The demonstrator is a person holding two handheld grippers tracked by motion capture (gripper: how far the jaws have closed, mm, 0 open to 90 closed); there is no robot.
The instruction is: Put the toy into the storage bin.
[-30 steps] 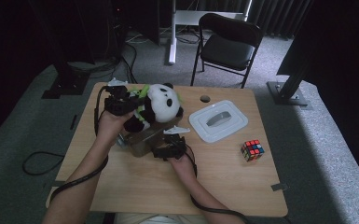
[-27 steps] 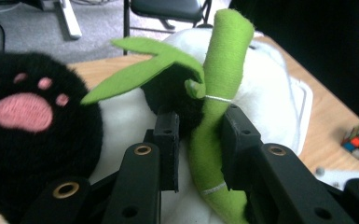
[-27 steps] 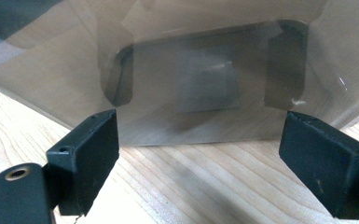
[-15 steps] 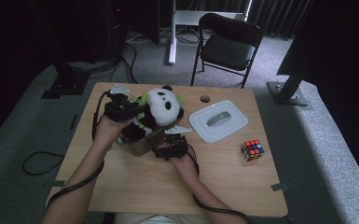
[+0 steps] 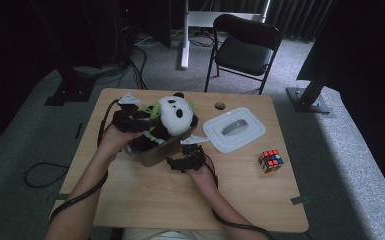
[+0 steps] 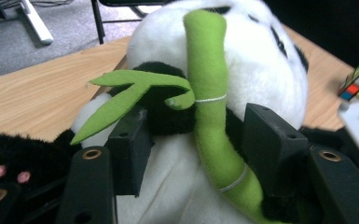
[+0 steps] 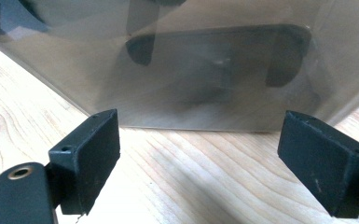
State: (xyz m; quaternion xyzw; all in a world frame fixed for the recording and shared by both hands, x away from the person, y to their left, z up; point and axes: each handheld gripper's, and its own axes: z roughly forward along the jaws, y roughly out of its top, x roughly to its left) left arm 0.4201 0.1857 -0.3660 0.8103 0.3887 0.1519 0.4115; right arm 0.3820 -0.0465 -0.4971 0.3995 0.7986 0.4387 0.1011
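Note:
A black-and-white panda plush (image 5: 174, 114) with a green bamboo stalk (image 6: 210, 93) sits in a metal container (image 5: 159, 152) at the table's middle left. My left gripper (image 5: 142, 120) is at the panda's left side. In the left gripper view its jaws (image 6: 198, 140) have just been opening and now stand apart on either side of the bamboo stalk, with a gap at each pad, so it is open. My right gripper (image 5: 182, 161) rests low on the table just in front of the container. It is wide open (image 7: 205, 158) and faces the container's shiny wall (image 7: 214, 70), holding nothing.
A white lid (image 5: 234, 129) with a grey handle lies right of the container. A colour cube (image 5: 271, 161) sits nearer the table's right edge. A folding chair (image 5: 245, 50) stands beyond the far edge. Bare wood (image 5: 155, 205) stretches in front.
The panda has sunk a little lower into the container. The left gripper's jaws have come apart from the plush. The right gripper has stayed in place.

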